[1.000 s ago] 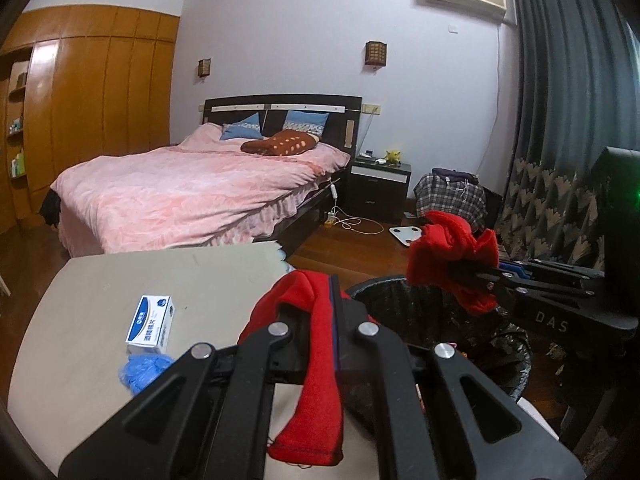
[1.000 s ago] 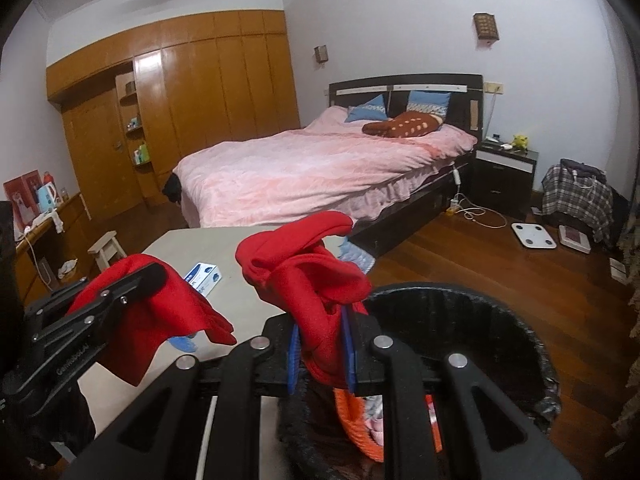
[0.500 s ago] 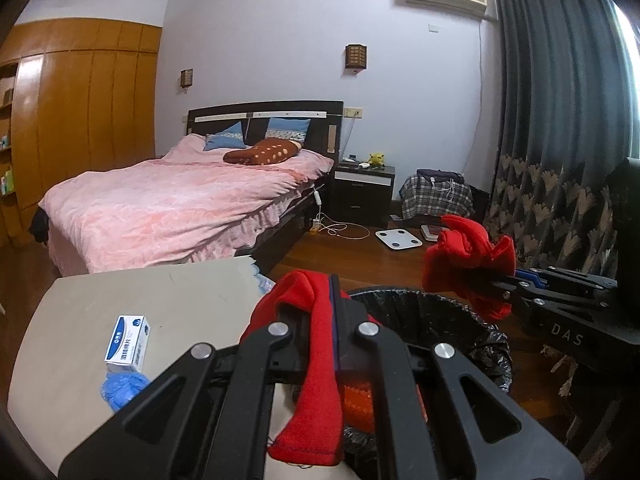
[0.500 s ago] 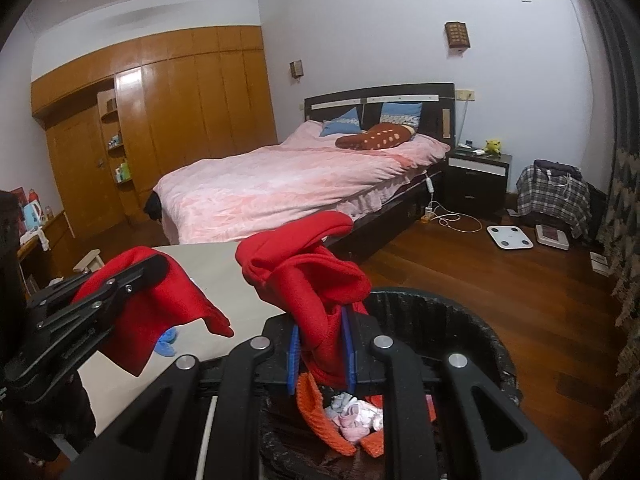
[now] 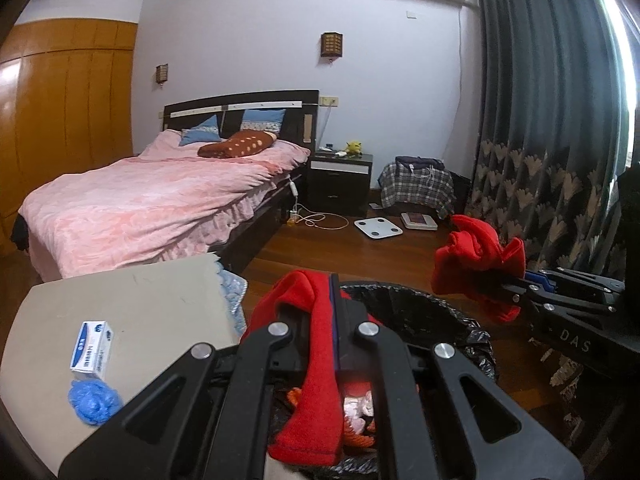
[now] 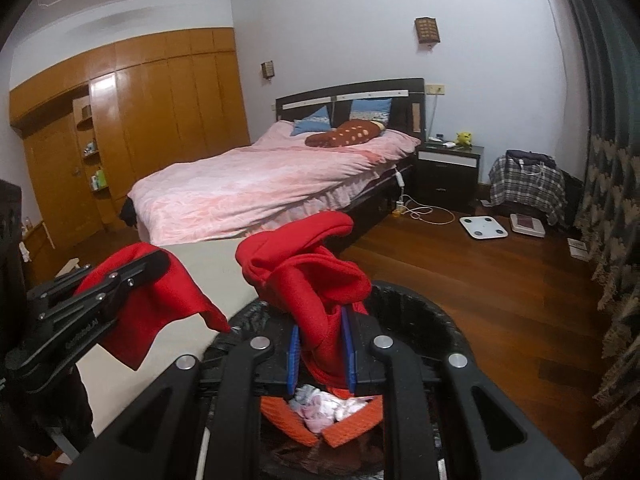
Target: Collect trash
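Note:
My left gripper (image 5: pixel 332 312) is shut on a red cloth (image 5: pixel 316 380) that hangs down over the near rim of a black-lined trash bin (image 5: pixel 432 320). My right gripper (image 6: pixel 322 344) is shut on a second, bunched red cloth (image 6: pixel 304 276) held above the same bin (image 6: pixel 424 320). Orange and pink-white scraps (image 6: pixel 320 412) lie inside the bin. Each gripper shows in the other's view: the right one (image 5: pixel 516 292) at right, the left one (image 6: pixel 132 276) at left, both over the bin's edges.
A beige table (image 5: pixel 132 312) left of the bin holds a small white-blue box (image 5: pixel 91 346) and a crumpled blue glove (image 5: pixel 94 398). Behind stand a pink bed (image 5: pixel 160 196), a nightstand (image 5: pixel 340 180), a scale (image 5: pixel 378 228) on the wood floor, and curtains (image 5: pixel 552 160) at right.
Both views have swung toward the bin; its inside and the scraps in it now show more. Both grippers still hold their red cloths.

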